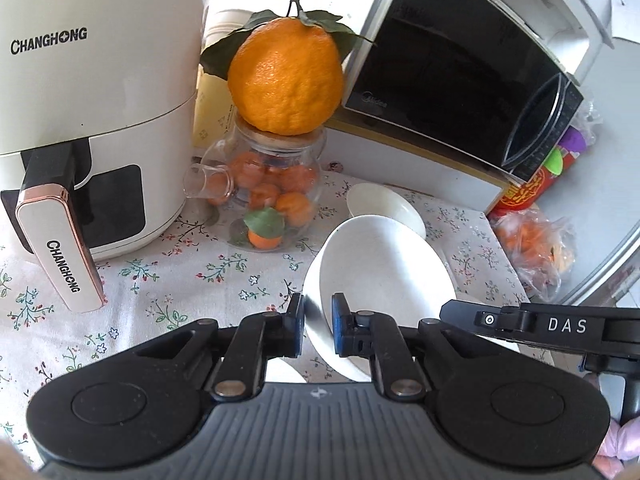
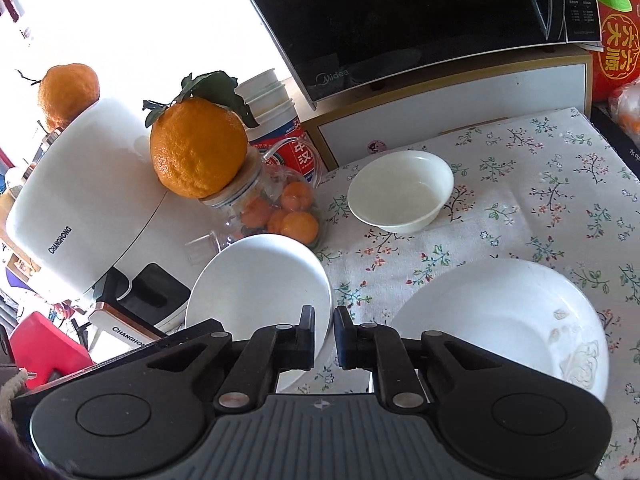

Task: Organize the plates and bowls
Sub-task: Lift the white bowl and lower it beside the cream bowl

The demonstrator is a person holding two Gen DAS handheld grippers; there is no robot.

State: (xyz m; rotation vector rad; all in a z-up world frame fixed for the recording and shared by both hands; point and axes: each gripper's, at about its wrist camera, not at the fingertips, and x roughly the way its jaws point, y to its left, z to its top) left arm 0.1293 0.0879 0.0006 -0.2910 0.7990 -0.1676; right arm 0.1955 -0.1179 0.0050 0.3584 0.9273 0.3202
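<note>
White plate (image 1: 384, 264), tilted up on edge with its face toward the right, is clamped at the rim by both the left gripper (image 1: 318, 326) and right gripper (image 2: 325, 338). Beyond it another plate (image 2: 500, 320) lies flat on the floral tablecloth (image 2: 540, 208), then a small bowl (image 2: 400, 190) sitting upright.

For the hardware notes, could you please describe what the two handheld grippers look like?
Both the left gripper and the right gripper are matte black, with ribbed grey bases, round side housings, silver pivot pins and linkage arms. The left fingers' pads are blue. A side arm reads "DAS".
</note>
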